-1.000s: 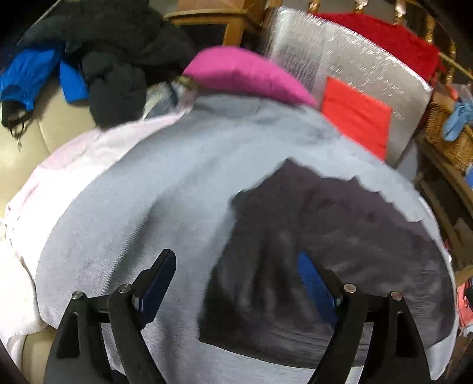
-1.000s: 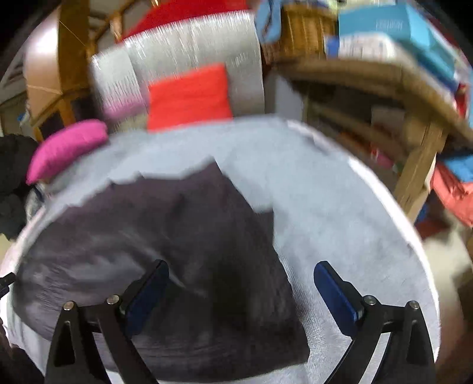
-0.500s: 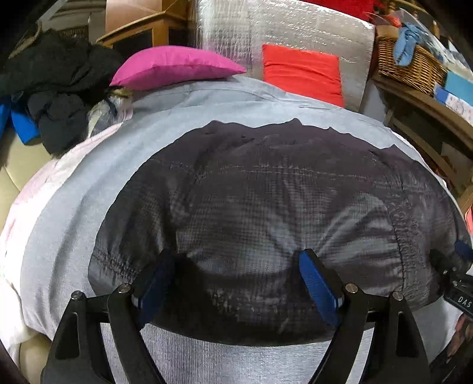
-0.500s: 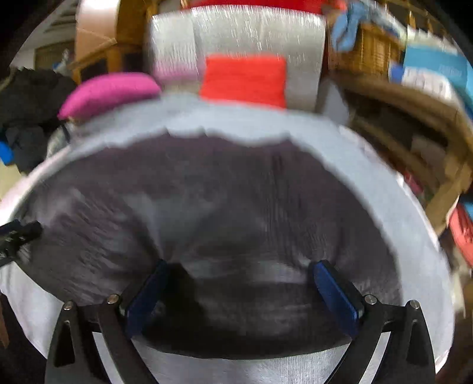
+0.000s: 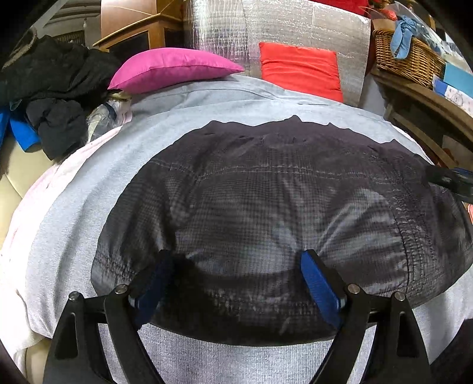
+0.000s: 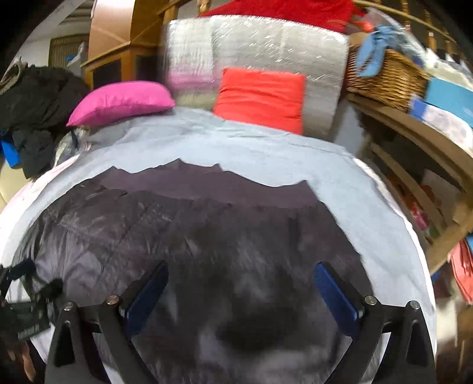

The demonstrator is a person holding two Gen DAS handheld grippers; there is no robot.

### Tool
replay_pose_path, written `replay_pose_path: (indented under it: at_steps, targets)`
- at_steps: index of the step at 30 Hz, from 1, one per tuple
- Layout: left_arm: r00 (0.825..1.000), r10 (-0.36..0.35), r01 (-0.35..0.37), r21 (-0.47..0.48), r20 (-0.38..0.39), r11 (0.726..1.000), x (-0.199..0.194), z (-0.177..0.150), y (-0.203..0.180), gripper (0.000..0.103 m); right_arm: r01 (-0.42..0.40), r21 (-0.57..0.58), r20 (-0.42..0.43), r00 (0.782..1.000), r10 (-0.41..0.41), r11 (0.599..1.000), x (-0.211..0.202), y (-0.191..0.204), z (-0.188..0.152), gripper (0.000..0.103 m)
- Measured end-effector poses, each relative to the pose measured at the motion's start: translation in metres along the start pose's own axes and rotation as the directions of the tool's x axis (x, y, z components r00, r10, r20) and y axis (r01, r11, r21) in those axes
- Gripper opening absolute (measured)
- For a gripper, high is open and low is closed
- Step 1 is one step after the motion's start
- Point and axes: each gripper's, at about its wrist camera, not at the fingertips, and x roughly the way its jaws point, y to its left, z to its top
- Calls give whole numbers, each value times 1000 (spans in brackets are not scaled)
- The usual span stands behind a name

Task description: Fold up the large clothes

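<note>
A dark grey quilted garment (image 5: 266,206) lies spread flat on a light grey sheet (image 5: 74,212). My left gripper (image 5: 236,255) is open, its blue pads (image 5: 319,283) wide apart over the garment's near edge, with fabric under them but not pinched. My right gripper (image 6: 241,267) is also open and sits low over the same garment (image 6: 207,224), which is blurred here. The right gripper's tip (image 5: 452,180) shows at the right edge of the left wrist view. In the right wrist view, the left gripper (image 6: 17,283) shows at the left edge.
A pink pillow (image 5: 174,68) and a red cushion (image 5: 301,71) lie at the far side against a silver padded roll (image 5: 280,26). Dark clothes (image 5: 50,88) are piled at the far left. A wicker basket (image 5: 405,50) stands on wooden shelves (image 6: 419,141) to the right.
Both grippers swung over the dark garment, which went from off to one side to centred between their fingers. The left view has held still since; the right one still shifts.
</note>
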Motion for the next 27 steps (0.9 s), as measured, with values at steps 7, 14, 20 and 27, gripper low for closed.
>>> replay_pose_path:
  at_steps: [7, 14, 20, 27]
  targets:
    - [1000, -5, 5, 3, -20, 1000, -4, 3, 1, 88, -3, 21, -184, 983, 7, 1000, 58, -3, -5, 101]
    - [997, 39, -34, -76, 61, 996, -24, 0, 27, 88, -24, 44, -46, 999, 26, 999, -13, -7, -30, 101]
    - [995, 100, -102, -108, -24, 989, 0, -12, 49, 90, 4, 39, -81, 997, -1, 999, 1, -19, -73, 101]
    - [994, 110, -112, -116, -25, 987, -6, -12, 60, 91, 10, 133, 10, 1000, -12, 991, -36, -38, -81, 101]
